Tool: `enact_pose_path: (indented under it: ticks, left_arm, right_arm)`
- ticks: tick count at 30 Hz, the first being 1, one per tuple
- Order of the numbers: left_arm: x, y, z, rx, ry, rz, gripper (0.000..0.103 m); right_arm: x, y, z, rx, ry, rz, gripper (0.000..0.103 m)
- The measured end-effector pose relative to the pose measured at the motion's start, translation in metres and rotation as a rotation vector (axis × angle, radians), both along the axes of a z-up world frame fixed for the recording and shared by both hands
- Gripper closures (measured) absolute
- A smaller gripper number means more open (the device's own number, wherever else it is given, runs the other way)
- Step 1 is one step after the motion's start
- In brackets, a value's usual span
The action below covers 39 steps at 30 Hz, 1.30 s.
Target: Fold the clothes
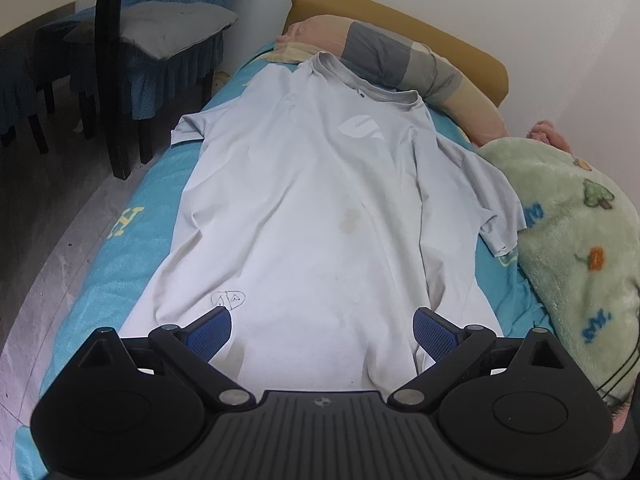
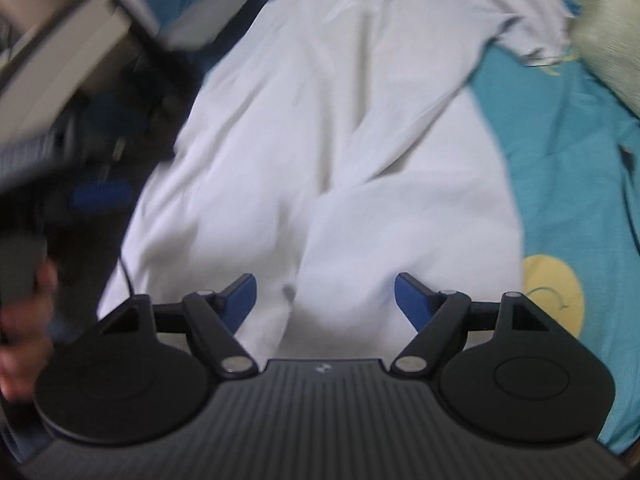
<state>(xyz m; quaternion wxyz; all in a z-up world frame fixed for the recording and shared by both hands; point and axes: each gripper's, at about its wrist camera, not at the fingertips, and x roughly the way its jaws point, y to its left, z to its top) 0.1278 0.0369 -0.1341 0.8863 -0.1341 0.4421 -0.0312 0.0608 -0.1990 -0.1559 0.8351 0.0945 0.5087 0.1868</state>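
- A white T-shirt (image 1: 304,200) lies spread face up along a turquoise bed sheet (image 1: 120,248), its collar at the far end against a pink and grey pillow (image 1: 384,56) and its hem at the near end
- Its left sleeve (image 1: 188,128) lies flat near the bed's left edge; its right sleeve (image 1: 488,200) reaches toward a green fleece blanket (image 1: 576,240) bunched on the right
- The shirt bears a pale logo (image 1: 360,128) on the chest, a faint stain at mid-body and a small pen scribble (image 1: 228,299) near the hem
- The left gripper (image 1: 322,330) hangs over the near hem with its blue-padded fingers spread wide and nothing between them
- The right gripper (image 2: 325,300) is likewise spread wide over the shirt's lower part, gripping nothing; its view is blurred
- In the right wrist view the shirt (image 2: 332,152) has long creases running down its middle, and the other tool shows as a dark smear at far left, with a hand (image 2: 24,340) at the near left edge
- A chair (image 1: 160,40) with a grey cushion and blue cover stands on the floor at far left, beside the bed
- A mustard headboard (image 1: 400,20) sits behind the pillow against the white wall
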Motion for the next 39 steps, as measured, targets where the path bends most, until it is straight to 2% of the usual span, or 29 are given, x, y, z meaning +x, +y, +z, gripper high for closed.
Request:
enact_pose_path:
  ticks: [1, 3, 4, 5, 8, 10, 13, 18, 21, 24, 25, 27, 28, 29, 33, 36, 39]
  left_arm:
    - [0.000, 0.000, -0.001, -0.004, 0.004, 0.002, 0.004]
    - [0.001, 0.001, -0.002, -0.011, 0.011, 0.005, 0.005]
    - [0.001, 0.001, -0.003, -0.014, 0.015, 0.007, 0.005]
    - [0.002, 0.002, -0.003, -0.018, 0.019, 0.008, 0.005]
    - [0.003, 0.003, -0.005, -0.029, 0.030, 0.013, 0.005]
    - [0.003, 0.003, -0.006, -0.036, 0.038, 0.016, 0.005]
    - [0.004, 0.004, -0.008, -0.047, 0.049, 0.021, 0.005]
    - [0.005, 0.001, -0.012, -0.031, 0.064, 0.014, 0.005]
    - [0.005, -0.001, -0.012, -0.017, 0.068, 0.015, 0.005]
    - [0.003, -0.003, -0.011, 0.000, 0.062, 0.004, 0.005]
    - [0.004, -0.006, -0.009, 0.009, 0.052, -0.004, 0.005]
    - [0.005, -0.012, -0.004, 0.029, 0.030, -0.022, 0.005]
    - [0.005, -0.015, -0.002, 0.038, 0.020, -0.031, 0.005]
    - [0.006, -0.018, 0.000, 0.048, 0.009, -0.040, 0.005]
    - [0.013, -0.037, 0.014, 0.080, -0.051, -0.076, 0.005]
    - [0.024, -0.053, 0.022, 0.103, -0.093, -0.092, 0.004]
    - [0.038, -0.061, 0.014, 0.085, -0.120, -0.090, 0.004]
  right_arm:
    - [-0.001, 0.006, -0.002, -0.012, 0.011, 0.032, 0.029]
    - [-0.002, 0.018, -0.007, -0.090, 0.039, 0.082, 0.047]
    - [-0.001, 0.020, -0.008, -0.138, 0.045, 0.084, 0.070]
    - [0.001, 0.018, -0.005, -0.166, 0.051, 0.078, 0.085]
    - [0.005, -0.002, 0.016, -0.155, 0.060, 0.049, 0.097]
    - [0.005, -0.018, 0.036, -0.185, 0.031, 0.037, 0.097]
    - [0.006, -0.058, 0.058, -0.183, 0.052, -0.014, 0.098]
    - [0.007, -0.120, 0.069, -0.293, 0.074, -0.100, 0.098]
    - [0.013, -0.154, 0.058, -0.212, 0.158, -0.181, 0.097]
    - [0.012, -0.169, 0.057, -0.143, 0.159, -0.256, 0.094]
    - [0.011, -0.174, 0.058, -0.127, 0.151, -0.275, 0.090]
    - [0.010, -0.183, 0.060, -0.095, 0.115, -0.323, 0.063]
    - [0.011, -0.188, 0.062, -0.072, 0.087, -0.346, 0.040]
    - [0.011, -0.193, 0.063, -0.048, 0.059, -0.369, 0.029]
    - [0.030, -0.203, 0.066, 0.050, -0.082, -0.398, 0.030]
    - [0.072, -0.205, 0.059, 0.086, -0.146, -0.429, 0.031]
    - [0.122, -0.205, 0.043, 0.085, -0.196, -0.470, 0.033]
